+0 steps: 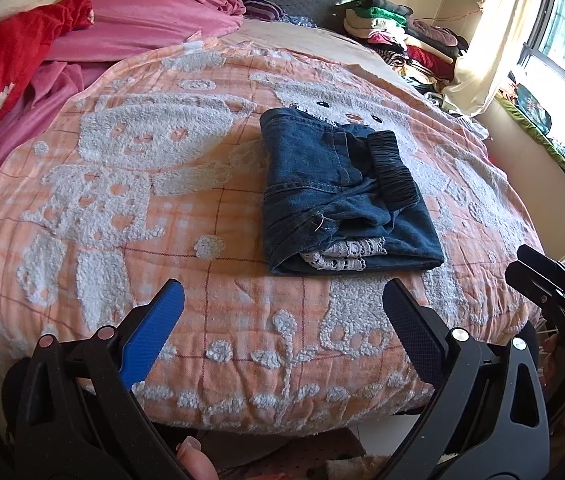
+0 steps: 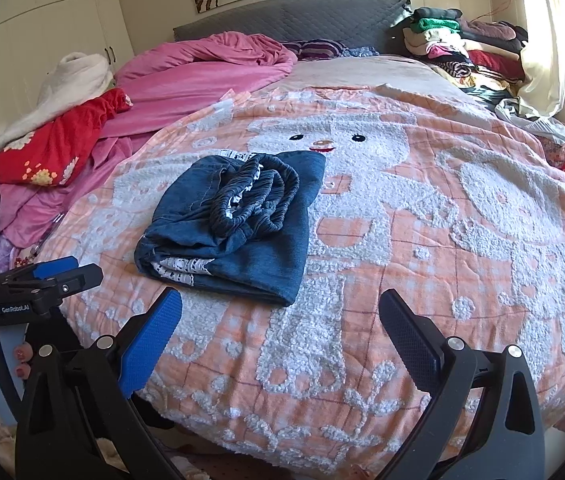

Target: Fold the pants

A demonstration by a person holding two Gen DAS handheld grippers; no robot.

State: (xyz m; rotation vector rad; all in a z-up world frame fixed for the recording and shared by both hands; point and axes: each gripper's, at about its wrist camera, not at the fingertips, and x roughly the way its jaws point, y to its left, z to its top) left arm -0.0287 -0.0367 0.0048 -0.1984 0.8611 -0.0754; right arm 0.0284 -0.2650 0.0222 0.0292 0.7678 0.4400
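I counted one pair of denim pants (image 1: pixel 334 184), folded into a bundle with lace trim showing, lying on the peach snowman blanket (image 1: pixel 122 184). My left gripper (image 1: pixel 282 312) and right gripper (image 2: pixel 280 320) both hung spread wide, grasping nothing, near the bed's edge. "GenRobot.AI" read on the left one.

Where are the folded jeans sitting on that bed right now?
The folded jeans lie on the orange patterned blanket, just beyond both open grippers, right of centre in the left wrist view and left of centre in the right wrist view.
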